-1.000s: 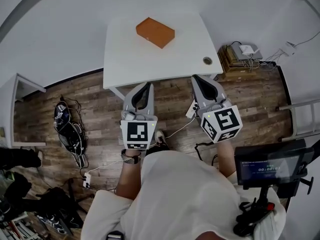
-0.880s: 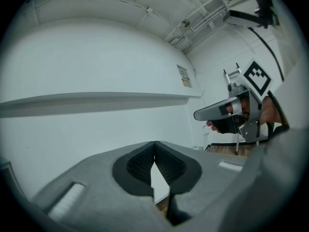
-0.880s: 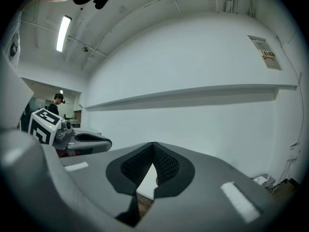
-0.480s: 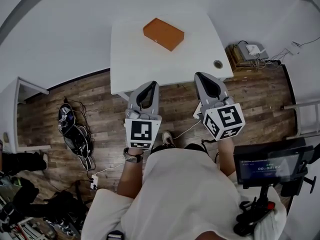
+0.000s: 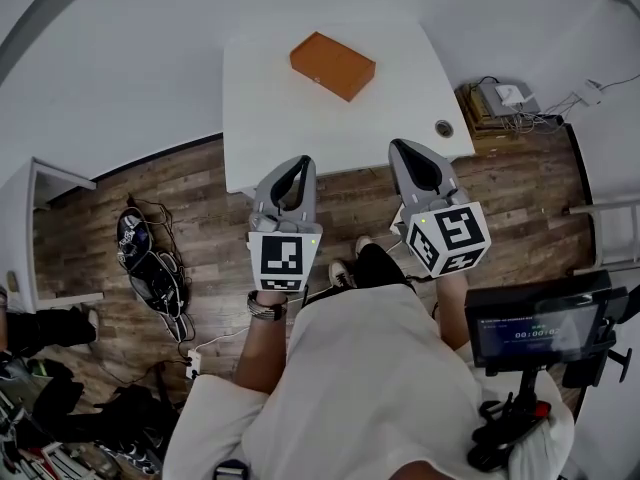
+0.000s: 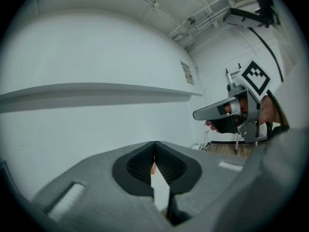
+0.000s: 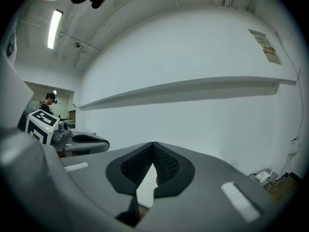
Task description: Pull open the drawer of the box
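Orange box [image 5: 333,65] lies on the white counter [image 5: 290,118], well apart from the left claw [image 5: 299,162] and right claw [image 5: 402,148], both closed and empty.

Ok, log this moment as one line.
drawer pull: not started | left gripper: shut, empty | right gripper: shut, empty | orange rectangular box: on white table, untouched

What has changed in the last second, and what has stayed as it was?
The left tool and the right tool have both edged forward, their tips now at the near edge of the white table. Nothing was taken hold of or let go. Both tools stay shut and empty; the orange box lies untouched on the table.
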The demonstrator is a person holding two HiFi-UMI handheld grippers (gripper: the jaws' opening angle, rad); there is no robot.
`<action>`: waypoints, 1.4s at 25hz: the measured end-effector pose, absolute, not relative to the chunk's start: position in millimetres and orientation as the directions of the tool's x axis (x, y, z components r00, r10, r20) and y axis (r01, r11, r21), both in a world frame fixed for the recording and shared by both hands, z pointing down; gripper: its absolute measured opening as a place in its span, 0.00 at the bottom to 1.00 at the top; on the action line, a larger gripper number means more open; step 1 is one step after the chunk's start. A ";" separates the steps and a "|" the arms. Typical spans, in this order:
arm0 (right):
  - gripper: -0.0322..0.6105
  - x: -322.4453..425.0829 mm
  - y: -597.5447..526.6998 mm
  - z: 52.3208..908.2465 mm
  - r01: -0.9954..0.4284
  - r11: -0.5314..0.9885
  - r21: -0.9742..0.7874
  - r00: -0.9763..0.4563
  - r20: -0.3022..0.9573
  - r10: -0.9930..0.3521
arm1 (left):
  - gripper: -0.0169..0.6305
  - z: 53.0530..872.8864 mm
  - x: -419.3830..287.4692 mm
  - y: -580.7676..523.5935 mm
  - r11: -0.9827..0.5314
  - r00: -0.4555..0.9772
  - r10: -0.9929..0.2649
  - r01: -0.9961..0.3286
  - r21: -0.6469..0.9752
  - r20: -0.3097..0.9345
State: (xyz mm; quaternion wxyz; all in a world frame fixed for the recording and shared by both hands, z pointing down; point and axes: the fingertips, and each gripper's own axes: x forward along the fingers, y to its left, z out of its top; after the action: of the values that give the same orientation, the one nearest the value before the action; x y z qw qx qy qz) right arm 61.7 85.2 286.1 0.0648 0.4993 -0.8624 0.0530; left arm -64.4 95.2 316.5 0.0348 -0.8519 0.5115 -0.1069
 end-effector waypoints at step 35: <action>0.05 44.2 -183.5 341.0 -0.856 0.508 -0.095 -0.515 0.237 -0.823 | 0.04 369.2 -76.9 -161.5 -0.481 0.430 -0.863 -0.861 -0.167 0.265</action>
State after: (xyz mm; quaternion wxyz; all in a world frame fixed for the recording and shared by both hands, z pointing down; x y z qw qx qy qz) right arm 44.2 -183.5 341.0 0.0809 0.4855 -0.8647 0.1001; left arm -76.9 -161.5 369.2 0.0035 -0.8457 0.5096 -0.1585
